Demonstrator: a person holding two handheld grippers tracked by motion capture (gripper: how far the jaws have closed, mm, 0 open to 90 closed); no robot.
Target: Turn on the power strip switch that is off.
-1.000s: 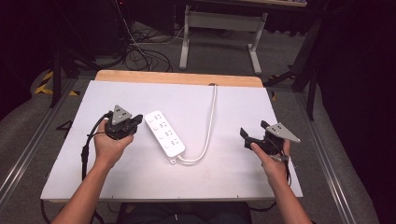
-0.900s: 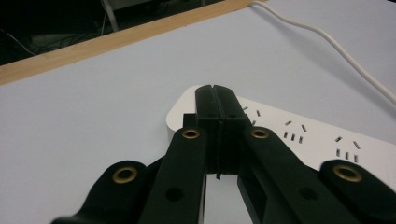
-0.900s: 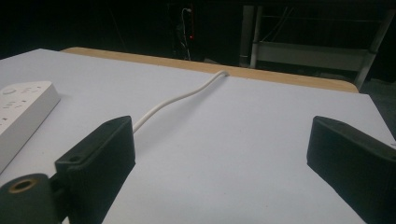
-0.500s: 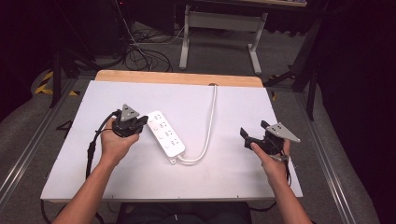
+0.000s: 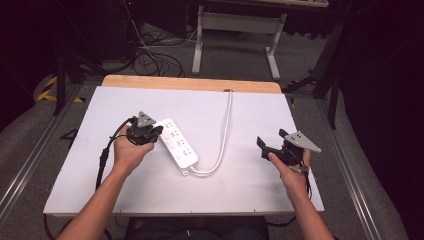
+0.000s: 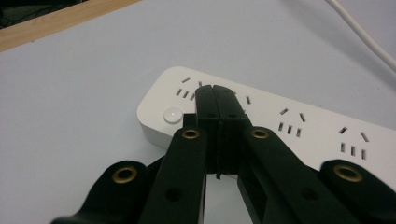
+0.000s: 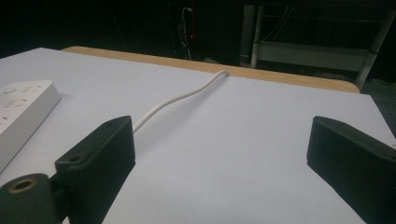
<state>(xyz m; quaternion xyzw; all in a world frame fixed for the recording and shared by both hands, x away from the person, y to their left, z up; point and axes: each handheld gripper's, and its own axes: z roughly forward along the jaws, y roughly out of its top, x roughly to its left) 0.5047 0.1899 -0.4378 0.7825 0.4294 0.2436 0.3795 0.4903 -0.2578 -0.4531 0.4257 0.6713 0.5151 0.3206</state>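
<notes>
A white power strip (image 5: 177,142) lies slantwise near the middle of the white table (image 5: 250,120). Its white cord (image 5: 223,132) loops off its near end and runs back over the far edge. My left gripper (image 5: 156,131) is shut, its tips over the strip's far end. In the left gripper view the closed jaws (image 6: 217,93) rest just past the round switch button (image 6: 172,115), over the first sockets. My right gripper (image 5: 261,143) is held low at the table's right side, open and empty. The strip (image 7: 21,112) and the cord (image 7: 187,95) show in the right gripper view.
A wooden strip (image 5: 190,83) borders the table's far edge. Beyond it stand a table frame (image 5: 235,30) and loose cables (image 5: 150,57) on the floor. The left gripper's black cable (image 5: 105,155) trails along the forearm.
My left gripper has moved right toward the power strip and now sits over its far end. The right gripper has stayed where it was.
</notes>
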